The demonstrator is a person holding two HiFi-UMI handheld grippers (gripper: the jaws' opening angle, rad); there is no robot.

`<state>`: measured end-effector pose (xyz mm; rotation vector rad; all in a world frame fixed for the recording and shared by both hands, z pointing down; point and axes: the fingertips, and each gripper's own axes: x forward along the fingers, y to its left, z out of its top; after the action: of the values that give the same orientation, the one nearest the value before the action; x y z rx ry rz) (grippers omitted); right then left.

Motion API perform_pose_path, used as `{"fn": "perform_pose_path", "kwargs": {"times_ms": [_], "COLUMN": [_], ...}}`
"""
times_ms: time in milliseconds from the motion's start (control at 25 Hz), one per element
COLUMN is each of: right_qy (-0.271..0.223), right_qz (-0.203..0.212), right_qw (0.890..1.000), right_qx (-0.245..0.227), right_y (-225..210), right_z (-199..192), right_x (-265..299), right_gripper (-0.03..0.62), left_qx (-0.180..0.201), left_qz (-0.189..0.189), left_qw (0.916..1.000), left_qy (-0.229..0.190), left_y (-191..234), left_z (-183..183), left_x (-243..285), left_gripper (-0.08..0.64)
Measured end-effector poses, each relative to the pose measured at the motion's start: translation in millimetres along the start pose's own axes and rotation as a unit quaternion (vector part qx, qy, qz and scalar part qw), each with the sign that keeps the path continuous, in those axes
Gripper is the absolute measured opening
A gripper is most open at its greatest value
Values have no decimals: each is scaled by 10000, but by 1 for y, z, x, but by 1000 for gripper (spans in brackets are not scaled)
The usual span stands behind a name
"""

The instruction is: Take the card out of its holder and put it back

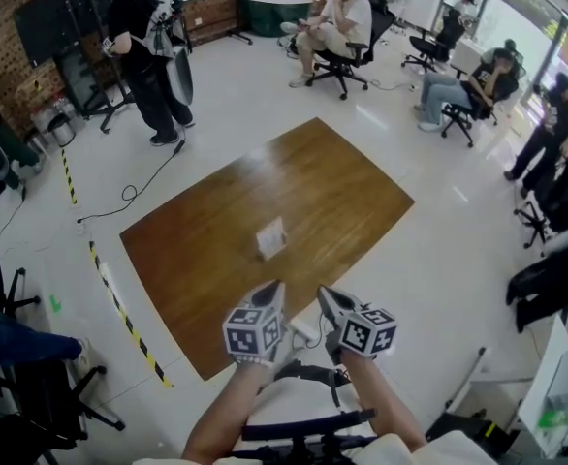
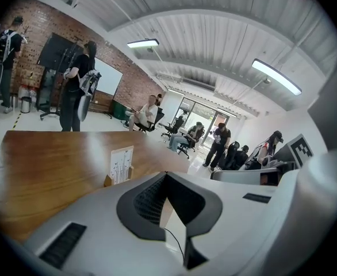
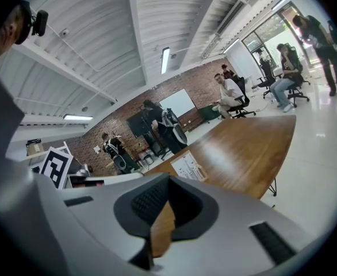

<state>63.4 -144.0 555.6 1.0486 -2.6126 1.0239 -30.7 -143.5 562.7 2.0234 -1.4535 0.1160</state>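
Observation:
A white printed card [image 1: 270, 236] stands upright in a small wooden holder [image 2: 108, 180] near the front middle of the wooden table [image 1: 206, 231]. Both grippers hover side by side at the table's near edge, short of the card and apart from it. My left gripper [image 1: 275, 289] is shut with nothing between its jaws; in the left gripper view [image 2: 166, 175] the card [image 2: 121, 164] stands ahead and to the left. My right gripper [image 1: 324, 294] also looks shut and empty; in the right gripper view [image 3: 168, 177] the card [image 3: 187, 165] lies just beyond the tips.
Several people stand or sit on office chairs around the room, among them a standing person [image 1: 146, 56] at the far left. Black-and-yellow tape [image 1: 119, 308] and a cable [image 1: 134, 187] run over the floor left of the table. A black chair [image 1: 308, 424] is right below my arms.

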Motion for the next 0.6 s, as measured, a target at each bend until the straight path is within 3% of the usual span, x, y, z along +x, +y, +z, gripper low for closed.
{"fn": "perform_pose_path", "kwargs": {"times_ms": [320, 600], "right_qy": [211, 428], "right_qz": [142, 457], "right_qw": [9996, 9978], "right_qx": [-150, -200], "right_y": [-30, -27], "right_z": [21, 24], "right_x": [21, 50], "right_gripper": [-3, -3], "left_qx": [-102, -66], "left_qz": [334, 601], "left_qw": [9994, 9981], "left_qy": [-22, 100], "left_y": [24, 56], "left_z": [9, 13], "left_x": [41, 46], "left_gripper": [-2, -2]}}
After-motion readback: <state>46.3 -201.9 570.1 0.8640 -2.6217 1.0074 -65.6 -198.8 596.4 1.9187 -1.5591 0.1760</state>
